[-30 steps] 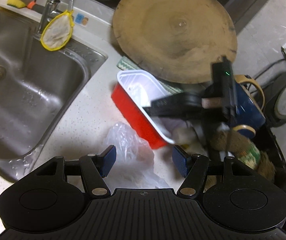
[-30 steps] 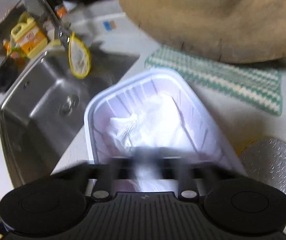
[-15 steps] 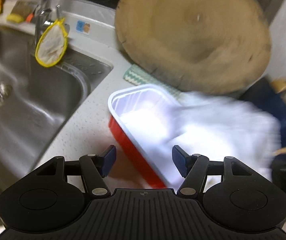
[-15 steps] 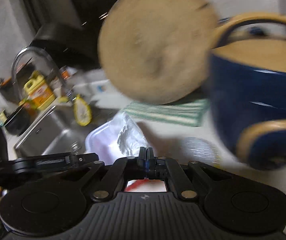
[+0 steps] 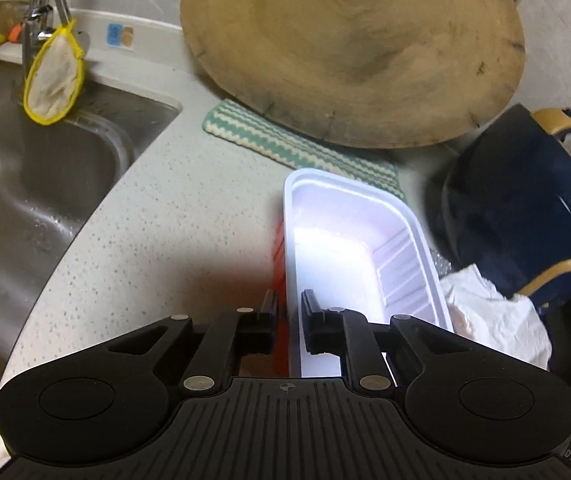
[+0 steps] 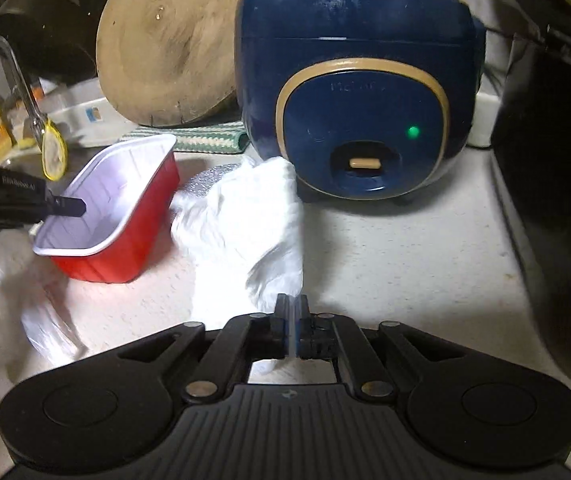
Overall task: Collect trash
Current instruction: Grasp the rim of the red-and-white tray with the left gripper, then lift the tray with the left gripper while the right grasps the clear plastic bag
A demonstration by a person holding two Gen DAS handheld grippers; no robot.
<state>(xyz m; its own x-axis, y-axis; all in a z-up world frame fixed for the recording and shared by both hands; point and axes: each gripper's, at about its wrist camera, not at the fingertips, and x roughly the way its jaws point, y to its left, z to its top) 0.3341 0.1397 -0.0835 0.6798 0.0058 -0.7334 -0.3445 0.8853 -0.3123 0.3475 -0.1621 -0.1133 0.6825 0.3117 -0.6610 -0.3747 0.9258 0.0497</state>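
Note:
A red tray with a white inside (image 5: 349,248) sits on the speckled counter; it also shows in the right wrist view (image 6: 117,208). My left gripper (image 5: 287,312) is shut on the tray's near-left wall, one finger inside and one outside. It shows from the side in the right wrist view (image 6: 65,206). My right gripper (image 6: 293,330) is shut on a crumpled white paper towel (image 6: 241,224), which hangs in front of it. The towel also shows right of the tray in the left wrist view (image 5: 497,312). The tray is empty.
A blue rice cooker (image 6: 357,96) stands behind the towel. A round wooden board (image 5: 349,48) leans at the back over a green striped cloth (image 5: 297,148). The sink (image 5: 17,184) lies left. A clear plastic bag (image 6: 41,312) lies left of the tray. A black appliance (image 6: 557,184) stands right.
My right gripper has pulled the paper towel out of the tray and drawn back to the right. My left gripper has moved in and shut on the tray's wall.

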